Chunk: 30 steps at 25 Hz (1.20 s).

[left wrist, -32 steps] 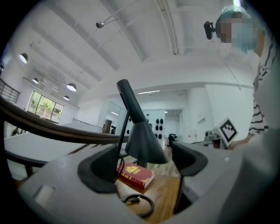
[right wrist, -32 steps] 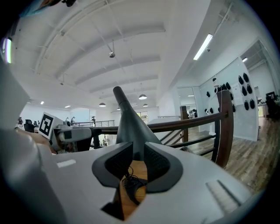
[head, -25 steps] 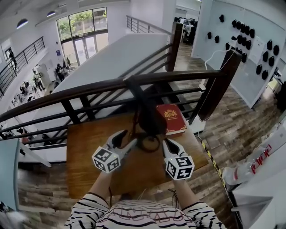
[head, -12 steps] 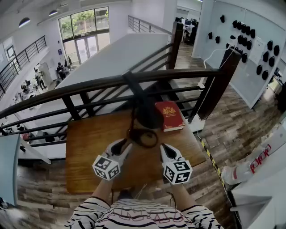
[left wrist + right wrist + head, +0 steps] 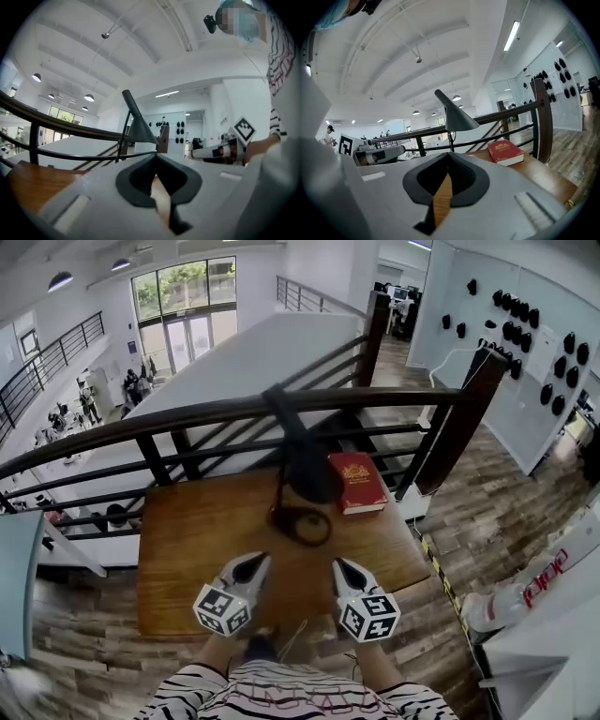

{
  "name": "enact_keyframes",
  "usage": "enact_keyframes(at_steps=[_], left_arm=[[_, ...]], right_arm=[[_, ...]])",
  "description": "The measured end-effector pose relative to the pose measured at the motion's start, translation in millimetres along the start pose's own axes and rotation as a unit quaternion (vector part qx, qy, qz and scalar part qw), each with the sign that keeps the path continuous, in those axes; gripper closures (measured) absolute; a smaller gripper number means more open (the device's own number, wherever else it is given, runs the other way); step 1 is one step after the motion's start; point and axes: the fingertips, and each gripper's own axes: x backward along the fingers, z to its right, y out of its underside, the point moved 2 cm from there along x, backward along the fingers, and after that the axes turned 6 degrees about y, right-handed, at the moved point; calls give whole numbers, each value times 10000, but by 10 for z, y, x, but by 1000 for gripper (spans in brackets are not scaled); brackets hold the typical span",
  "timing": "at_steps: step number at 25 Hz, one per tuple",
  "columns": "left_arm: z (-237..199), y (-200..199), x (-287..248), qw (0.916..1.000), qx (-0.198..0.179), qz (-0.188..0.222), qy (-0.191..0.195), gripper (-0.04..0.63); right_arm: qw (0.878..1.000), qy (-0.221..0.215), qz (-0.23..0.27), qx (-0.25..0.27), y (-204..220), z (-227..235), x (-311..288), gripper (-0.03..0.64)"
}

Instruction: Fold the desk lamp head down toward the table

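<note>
The black desk lamp [image 5: 307, 474] stands upright at the far middle of the wooden table [image 5: 187, 540], beside a red book [image 5: 356, 482] — well ahead of both claws. The left gripper [image 5: 251, 564] has just been closing; its jaws now meet on nothing. The right gripper [image 5: 345, 568] is pressed together too, empty — both hover near the table's front edge.

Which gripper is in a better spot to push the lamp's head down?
Probably the right gripper, but only just. The lamp head sits slightly toward its side and straight ahead in its view. The left gripper is equally far back. Both are shut and empty.
</note>
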Motion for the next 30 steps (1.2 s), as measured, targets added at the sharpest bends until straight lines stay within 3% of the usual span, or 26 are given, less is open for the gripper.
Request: enact_keyframes(at_steps=[11,21,30], left_arm=[[310,292,259,9992,361,-52,138,594],[349,343,385,9994,305,-25,-191,594],[385,398,438,9991,334,-103,-229,594]], right_arm=[[9997,-48,-71,-228,294,-66,274,617],[9998,-58,-134,-149,376,-167,312,617],[9999,31,-149,-55,423,-170,354,617]])
